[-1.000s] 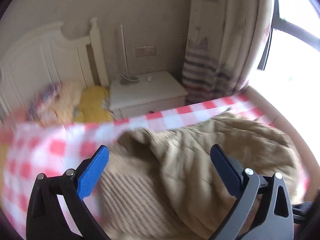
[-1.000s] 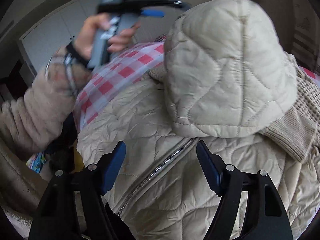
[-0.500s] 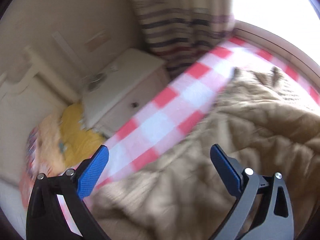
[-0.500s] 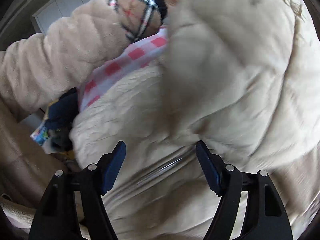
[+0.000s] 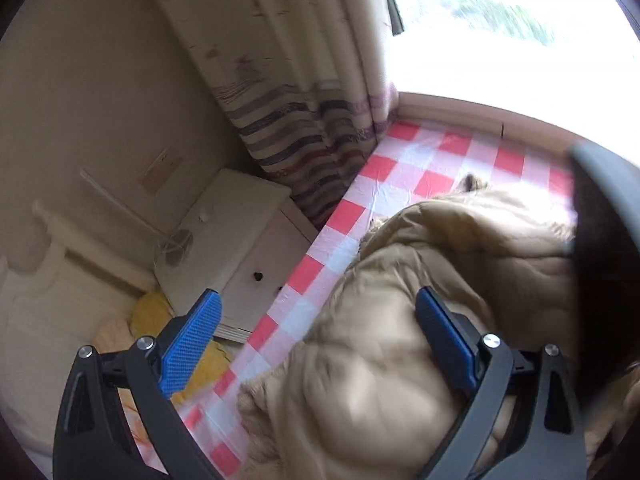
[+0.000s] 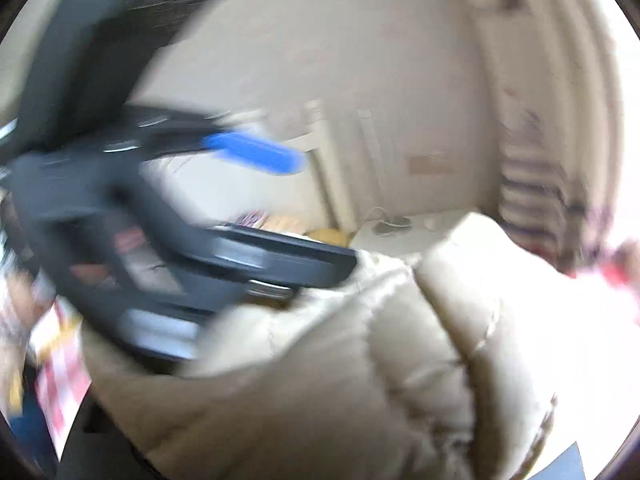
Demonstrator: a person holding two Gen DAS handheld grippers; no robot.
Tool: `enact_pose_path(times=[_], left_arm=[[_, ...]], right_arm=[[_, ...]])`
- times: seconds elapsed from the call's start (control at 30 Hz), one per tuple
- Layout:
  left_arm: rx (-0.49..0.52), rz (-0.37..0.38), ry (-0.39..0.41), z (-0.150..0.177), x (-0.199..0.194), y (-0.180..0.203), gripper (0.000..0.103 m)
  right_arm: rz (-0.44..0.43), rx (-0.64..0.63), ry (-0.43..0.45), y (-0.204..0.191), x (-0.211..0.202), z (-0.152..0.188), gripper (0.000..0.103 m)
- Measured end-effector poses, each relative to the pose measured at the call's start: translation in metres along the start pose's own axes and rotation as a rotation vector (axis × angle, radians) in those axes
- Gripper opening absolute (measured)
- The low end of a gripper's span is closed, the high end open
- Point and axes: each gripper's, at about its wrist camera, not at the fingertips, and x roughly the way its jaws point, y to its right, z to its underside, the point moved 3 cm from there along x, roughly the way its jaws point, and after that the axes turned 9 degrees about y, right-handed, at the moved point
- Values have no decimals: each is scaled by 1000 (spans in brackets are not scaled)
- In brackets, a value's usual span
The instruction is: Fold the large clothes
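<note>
Since before, our left claw (image 5: 316, 332) swings over the jacket (image 5: 400, 360), spread wide to grab; our right claw's state is hidden.

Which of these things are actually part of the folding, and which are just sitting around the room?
Part of the job:
beige quilted jacket
red-and-white checked sheet it lies on
left gripper, fingers apart

Just lying about:
white bedside cabinet
striped curtain
yellow cushion
</note>
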Motion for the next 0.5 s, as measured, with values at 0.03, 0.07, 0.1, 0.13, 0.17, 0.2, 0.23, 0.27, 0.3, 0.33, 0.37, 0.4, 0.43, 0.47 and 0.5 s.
enact_pose_path(times=[0.03,0.07,0.1,0.13,0.17,0.2,0.23,0.27,0.3,0.33,0.37,0.4,0.43,0.47,0.5], left_arm=[[-8,-1,2,4,-4,2,97],[3,-4,-5,14,-6,8,97],[21,-5,-21,26,-6,18,97],[39,-8,-36,36,-5,25,97],[73,-19,-54,54,-3,39,97],[113,-44,-62,73,-3,53,98],[136,-65,-62,87,-3,63,97],[165,-105,-59,106,-5,76,98],[179,-146,-50,121,-9,85,97],[182,-174,-38,132,-14,92,97],[174,-206,-14,147,-24,101,97],[147,-222,13,158,-33,107,97],[100,-232,40,169,-43,111,98],[11,-233,67,181,-56,112,98],[-78,-227,84,192,-66,110,98]], right_arm=[[3,44,-46,1,3,10,71],[-4,64,-88,1,4,19,71],[-10,78,-158,-3,3,34,71],[-5,82,-218,-8,-1,49,71],[-2,82,-295,-14,-10,66,71],[-8,80,-354,-19,-21,80,71],[-24,74,-403,-25,-37,93,71],[-38,58,-429,-30,-51,104,71],[-53,18,-452,-36,-71,115,72],[-59,-26,-452,-39,-91,122,74],[-60,-58,-437,-39,-110,126,74],[-66,-61,-418,-35,-132,129,74],[-73,-30,-411,-26,-146,130,74],[-67,33,-402,-13,-159,128,74],[-47,93,-388,0,-167,125,74]])
